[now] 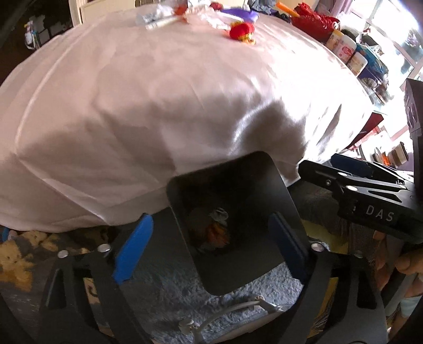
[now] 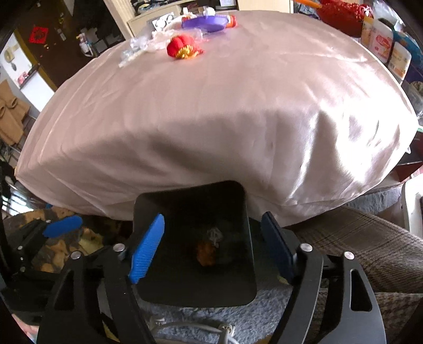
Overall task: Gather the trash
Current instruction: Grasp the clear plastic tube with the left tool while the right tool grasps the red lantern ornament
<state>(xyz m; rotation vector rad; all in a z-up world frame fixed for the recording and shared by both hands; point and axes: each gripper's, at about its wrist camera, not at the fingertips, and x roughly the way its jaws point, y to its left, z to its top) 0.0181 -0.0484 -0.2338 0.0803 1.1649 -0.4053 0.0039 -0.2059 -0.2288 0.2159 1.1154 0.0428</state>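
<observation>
1. The counter (image 2: 211, 111) is draped in a pale satin cloth that hangs over its near edge.
2. A black square bin (image 2: 195, 246) stands on the floor against that edge, partly under the hanging cloth. Orange and pale scraps of trash (image 2: 208, 248) lie at its bottom.
3. A grey-blue shag rug (image 2: 185, 315) lies beneath the bin; a white cable (image 2: 195, 328) crosses it.
4. The right gripper (image 2: 211, 248) hangs above the bin mouth with its blue fingers (image 2: 146, 248) spread wide, holding nothing.
5. The left gripper (image 1: 211, 243) hangs over the same bin, its fingers likewise spread and holding nothing. In the left wrist view the right gripper's body enters from the right.
6. A purple dish (image 2: 205, 22) sits at the far end of the counter.
7. A red lantern ornament (image 2: 182, 47) with gold trim lies just in front of the dish.
8. Crumpled clear plastic wrappers (image 2: 140, 50) lie beside the ornament, on its left.
9. Labelled jars (image 2: 380, 45) stand along the counter's far right side.
</observation>
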